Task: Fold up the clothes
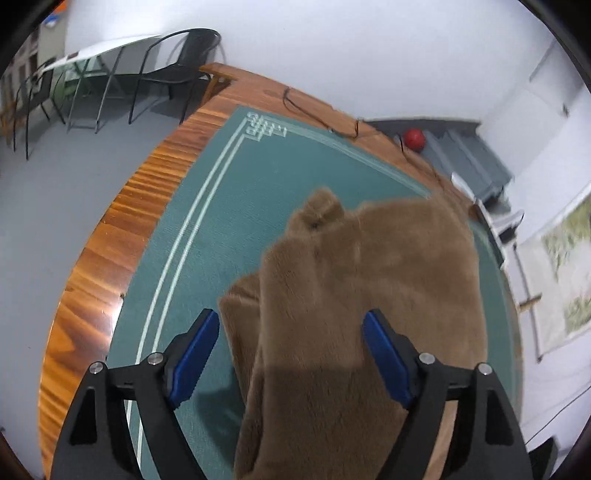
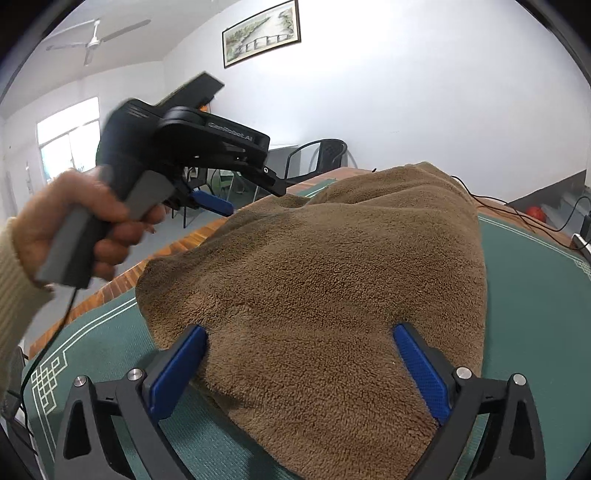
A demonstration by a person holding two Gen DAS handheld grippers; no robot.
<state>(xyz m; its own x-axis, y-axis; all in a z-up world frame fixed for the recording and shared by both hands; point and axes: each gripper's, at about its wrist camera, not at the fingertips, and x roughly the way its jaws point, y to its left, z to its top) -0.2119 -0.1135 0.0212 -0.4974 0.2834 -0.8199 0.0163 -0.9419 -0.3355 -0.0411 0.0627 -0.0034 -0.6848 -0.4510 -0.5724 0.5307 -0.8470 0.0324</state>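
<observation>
- one brown fleece garment [image 2: 314, 280] lies heaped on the green mat [image 1: 229, 206], piled thick and plushy, its folds humped rather than flat; in the left wrist view it fills the picture from the centre toward 5 o'clock.
- right gripper [image 2: 301, 334]: its two blue ribbed pads stand wide, the fleece bulging between them; whether the pads press on it i cannot tell.
- left gripper [image 1: 291, 319]: jaws wide, hanging above the garment's edge, nothing clamped.
- only the right wrist view shows the left tool from outside, at 10 o'clock, black-bodied with a grey handle, gripped by a hand [image 2: 77, 225] in a cream knitted sleeve [image 2: 14, 295].
- the mat carries pale double border lines with a knot pattern at its corner, and lies on a varnished wooden table [image 1: 122, 236].
- only the left wrist view shows the table's far edge, with black metal chairs [image 1: 177, 70] at 11 o'clock.
- one red ball [image 1: 413, 138] sits at 1 o'clock on grey steps.
- one framed landscape picture [image 2: 260, 33] hangs at 12 o'clock in the right wrist view, one ceiling fan [image 2: 92, 40] at 11 o'clock.
</observation>
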